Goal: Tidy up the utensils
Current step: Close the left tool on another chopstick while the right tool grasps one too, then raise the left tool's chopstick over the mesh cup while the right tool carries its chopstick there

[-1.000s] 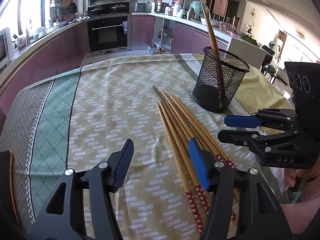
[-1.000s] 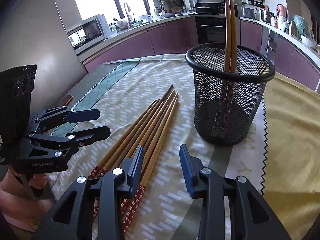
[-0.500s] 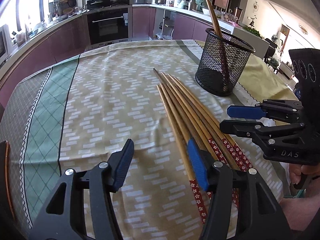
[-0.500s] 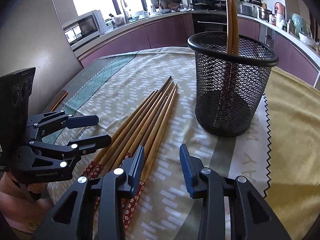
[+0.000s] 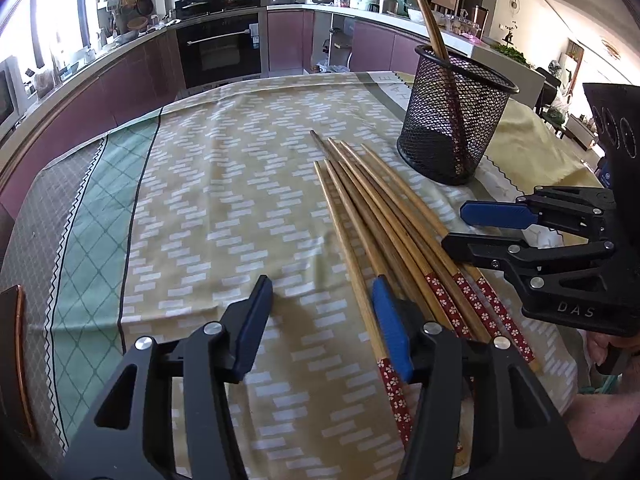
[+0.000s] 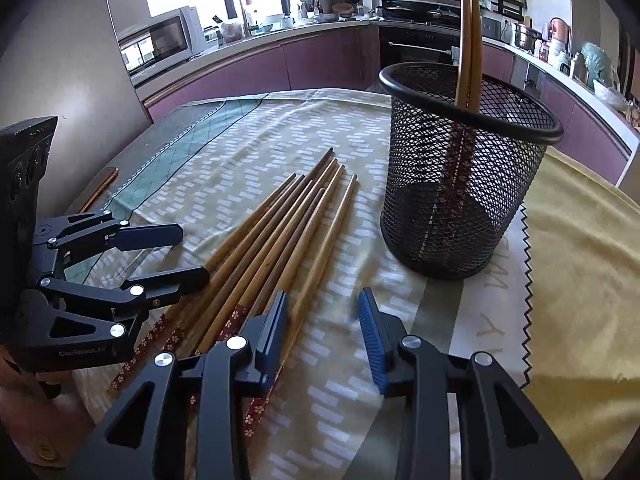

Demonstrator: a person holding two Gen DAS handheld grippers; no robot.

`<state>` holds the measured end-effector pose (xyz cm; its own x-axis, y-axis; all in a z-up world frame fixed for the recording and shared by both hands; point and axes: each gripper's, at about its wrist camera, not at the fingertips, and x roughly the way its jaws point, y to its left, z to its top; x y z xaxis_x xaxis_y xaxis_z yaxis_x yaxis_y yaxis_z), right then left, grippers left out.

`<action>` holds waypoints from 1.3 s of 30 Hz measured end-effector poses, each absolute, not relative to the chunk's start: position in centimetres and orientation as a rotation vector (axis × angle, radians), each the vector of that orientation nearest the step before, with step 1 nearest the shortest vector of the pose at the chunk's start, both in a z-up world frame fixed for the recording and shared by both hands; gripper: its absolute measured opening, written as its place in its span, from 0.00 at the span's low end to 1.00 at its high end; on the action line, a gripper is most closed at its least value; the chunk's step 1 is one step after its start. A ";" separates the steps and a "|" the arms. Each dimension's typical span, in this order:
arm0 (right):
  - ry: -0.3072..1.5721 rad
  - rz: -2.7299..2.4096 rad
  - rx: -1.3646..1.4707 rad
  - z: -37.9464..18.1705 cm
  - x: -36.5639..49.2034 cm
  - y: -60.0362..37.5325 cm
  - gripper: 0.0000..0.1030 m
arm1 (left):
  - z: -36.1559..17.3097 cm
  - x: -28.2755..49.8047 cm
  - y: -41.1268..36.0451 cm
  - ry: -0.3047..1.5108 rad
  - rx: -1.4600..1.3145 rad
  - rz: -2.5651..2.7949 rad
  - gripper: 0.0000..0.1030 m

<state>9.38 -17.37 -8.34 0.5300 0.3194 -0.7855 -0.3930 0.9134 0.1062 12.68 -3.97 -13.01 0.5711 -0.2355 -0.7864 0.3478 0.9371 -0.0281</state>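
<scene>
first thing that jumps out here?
The fan of wooden chopsticks lying mid-table on the patterned tablecloth, red flowered ends toward the cameras. Just beyond them stands a black mesh cup with two chopsticks already upright inside. Both grippers hover low over the near ends: the left gripper is closing with nothing between its fingers, and the right gripper is open and empty.

Patterned tablecloth (image 5: 224, 200), oven (image 5: 222, 52), microwave (image 6: 160, 40)
</scene>
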 end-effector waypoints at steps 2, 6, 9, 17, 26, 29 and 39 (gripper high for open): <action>0.918 0.422 -0.088 -8.4 9.6 -17.4 0.33 | -13.0 12.8 -4.2 0.897 0.152 -0.334 0.47; 0.916 0.414 -0.089 -8.5 10.0 -17.1 0.31 | -13.0 13.4 -4.2 0.900 0.156 -0.329 0.43; 0.914 0.407 -0.086 -8.5 10.5 -17.0 0.29 | -12.9 13.9 -4.4 0.902 0.157 -0.326 0.40; 0.912 0.389 -0.052 -8.6 11.5 -16.9 0.12 | -12.8 15.0 -4.9 0.909 0.142 -0.331 0.25; 0.919 0.399 0.022 -8.6 11.8 -17.9 0.06 | -12.8 15.3 -5.0 0.916 0.083 -0.323 0.09; 0.914 0.402 0.031 -8.5 11.6 -18.2 0.06 | -12.7 15.2 -4.6 0.918 0.058 -0.317 0.08; 0.858 0.498 0.098 -6.4 10.2 -19.6 0.06 | -10.0 14.0 -3.7 0.885 -0.015 -0.398 0.07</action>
<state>10.23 -19.63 -6.44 0.5472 0.4579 -0.7006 -0.3802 0.8817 0.2793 14.02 -3.70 -10.00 0.5650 -0.3449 -0.7496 0.3325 0.9266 -0.1757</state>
